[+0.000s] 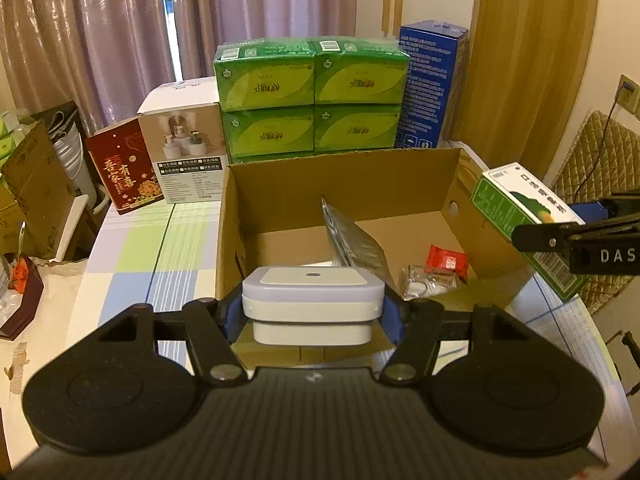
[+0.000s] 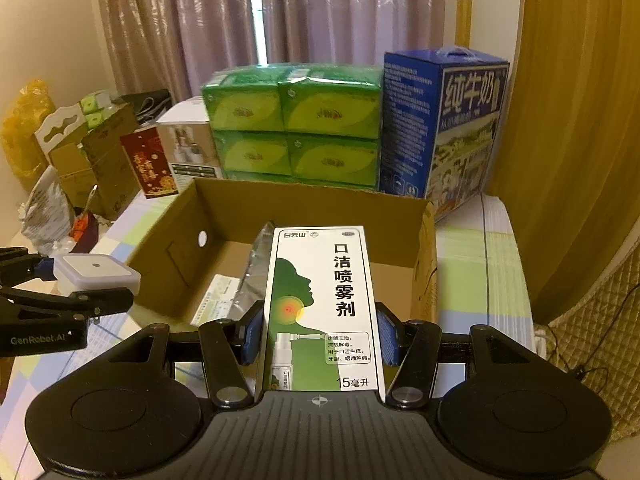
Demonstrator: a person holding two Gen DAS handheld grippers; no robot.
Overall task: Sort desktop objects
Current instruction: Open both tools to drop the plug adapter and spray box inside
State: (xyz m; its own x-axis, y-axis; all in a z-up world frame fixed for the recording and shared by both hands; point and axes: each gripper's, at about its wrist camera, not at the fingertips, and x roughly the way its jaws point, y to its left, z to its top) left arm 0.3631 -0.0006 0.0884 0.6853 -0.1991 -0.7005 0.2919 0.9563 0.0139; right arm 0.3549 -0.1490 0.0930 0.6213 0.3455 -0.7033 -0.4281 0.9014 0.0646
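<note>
Curtained room, table (image 1: 132, 248) under a checked cloth in pale green, blue and white; goods stacked along its far edge

Left wrist view:
- Cardboard box (image 1: 344, 184), open-topped, mid-table; inside, a silver foil pouch (image 1: 356, 240) leaning upright, a red sachet (image 1: 446, 260) and a clear-wrapped packet (image 1: 428, 284) on the floor towards its right wall
- Left gripper (image 1: 314, 314), clenched on a white square device (image 1: 312, 300) with a lilac top, blue pads pressing both its sides; device held at the box's near edge
- Right gripper (image 1: 560, 236), entering from the right edge, carrying a green-and-white carton (image 1: 520, 216) beside the box's right wall
- Green tissue packs (image 1: 312, 100), stacked, behind the box; blue milk carton (image 1: 432, 88) to their right; white product box (image 1: 184, 148) and red gift box (image 1: 120, 168) to their left

Right wrist view:
- Right gripper (image 2: 320, 338), grasping the green-and-white carton (image 2: 320, 304) lengthwise, pads on its two long sides; carton over the box's (image 2: 312, 208) near edge
- Left gripper (image 2: 86, 286), at the left edge, holding the white square device (image 2: 96, 272) just outside the box's left wall
- Silver foil pouch (image 2: 256, 276) inside the box, partly hidden by the carton
- Green tissue packs (image 2: 296, 120) and blue milk carton (image 2: 440, 128) along the far edge
</note>
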